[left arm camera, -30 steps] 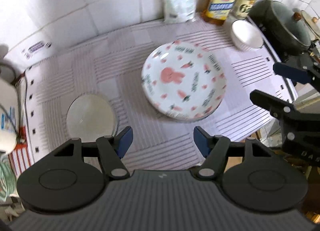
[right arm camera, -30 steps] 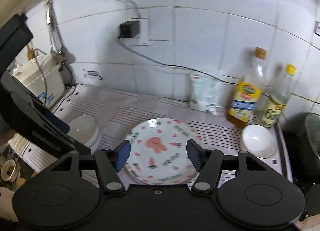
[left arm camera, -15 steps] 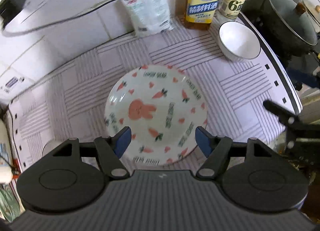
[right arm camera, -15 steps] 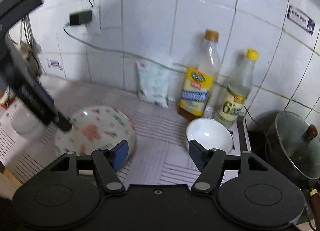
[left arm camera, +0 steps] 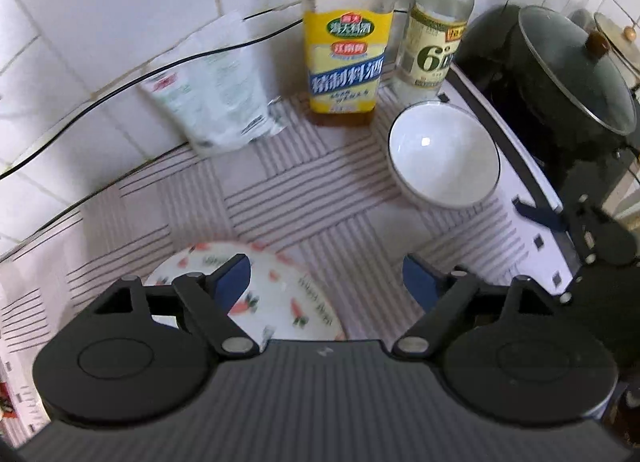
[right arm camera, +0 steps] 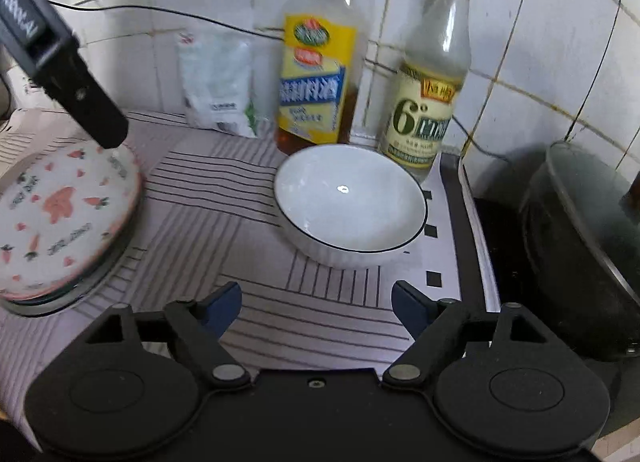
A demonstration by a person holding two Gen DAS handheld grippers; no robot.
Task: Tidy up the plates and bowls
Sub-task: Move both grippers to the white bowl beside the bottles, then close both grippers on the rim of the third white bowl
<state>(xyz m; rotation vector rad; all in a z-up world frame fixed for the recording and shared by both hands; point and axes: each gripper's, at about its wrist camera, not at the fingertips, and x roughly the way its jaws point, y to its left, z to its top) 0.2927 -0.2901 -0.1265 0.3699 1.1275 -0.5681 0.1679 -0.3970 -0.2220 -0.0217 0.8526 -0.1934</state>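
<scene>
Our right gripper (right arm camera: 316, 308) was nearer the white bowl (right arm camera: 350, 204), which sat straight ahead by the bottles. Both grippers had just been opening wide, with nothing between them.

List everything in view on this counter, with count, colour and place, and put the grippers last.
patterned plate: top of a stack whose count is unclear, white with pink rabbit and carrots, left side of the mat
bowl: one, white with dark rim, right side of the mat, in front of the bottles
yellow-label bottle: one, clear with brown liquid at the bottom, against the wall
yellow-cap bottle: one, clear, pale label, right of the other bottle
pouch: one, white and green, leaning on the wall
striped mat: one, white with dark lines, covering the counter
pot: one, dark, glass lid, far right
cable: one, black, along the tiled wall
left gripper: black, blue fingers, open, over the plate
right gripper: black, blue fingers, open, before the bowl
</scene>
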